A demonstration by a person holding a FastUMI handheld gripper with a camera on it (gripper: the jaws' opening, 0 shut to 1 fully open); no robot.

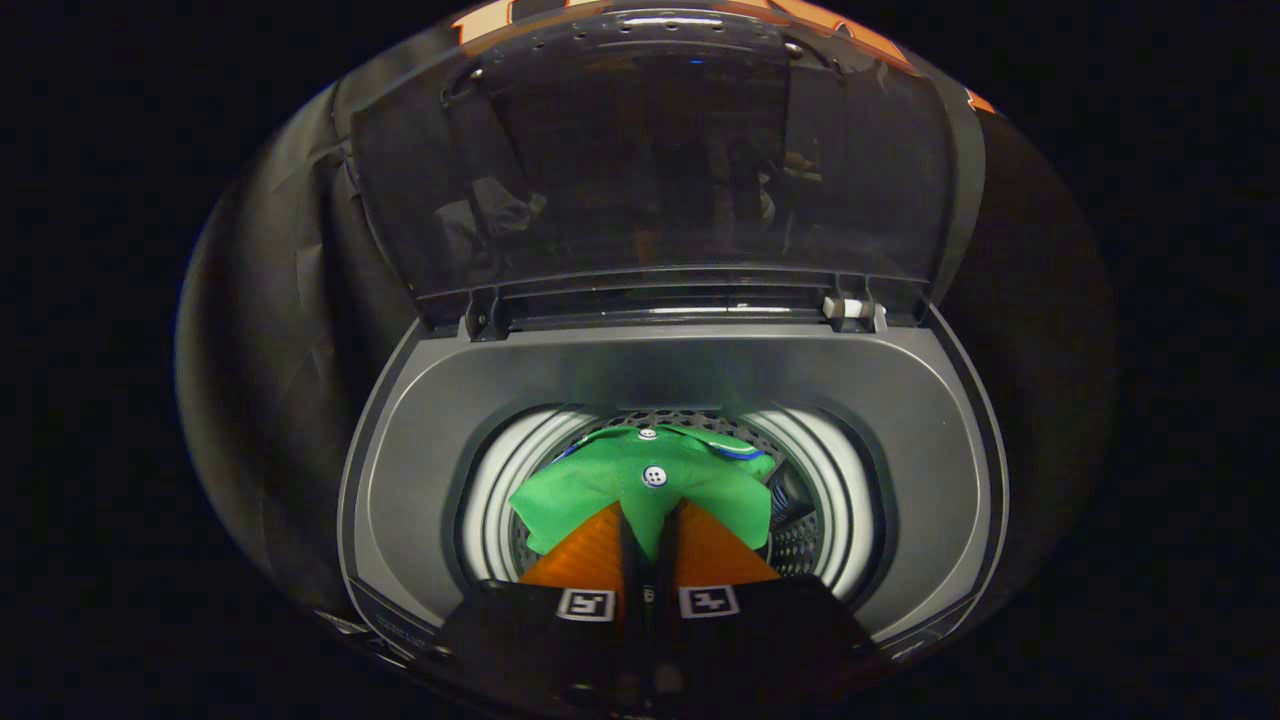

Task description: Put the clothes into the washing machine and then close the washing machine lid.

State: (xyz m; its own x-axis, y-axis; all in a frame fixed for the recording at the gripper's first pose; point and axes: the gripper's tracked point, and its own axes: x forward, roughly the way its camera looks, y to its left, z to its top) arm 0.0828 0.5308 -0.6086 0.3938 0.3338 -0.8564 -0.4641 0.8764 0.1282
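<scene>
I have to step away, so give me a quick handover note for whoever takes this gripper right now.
Gripper: fingers nearly closed, pinching the green shirt between them, held over the drum opening of the washing machine.
Shirt: bunched, hanging in the drum mouth, still gripped; white buttons face up.
Lid: raised upright behind the opening.
Done: shirt brought to the drum.
Left: lower it, open the fingers, pull back, then swing the lid down shut.
</scene>
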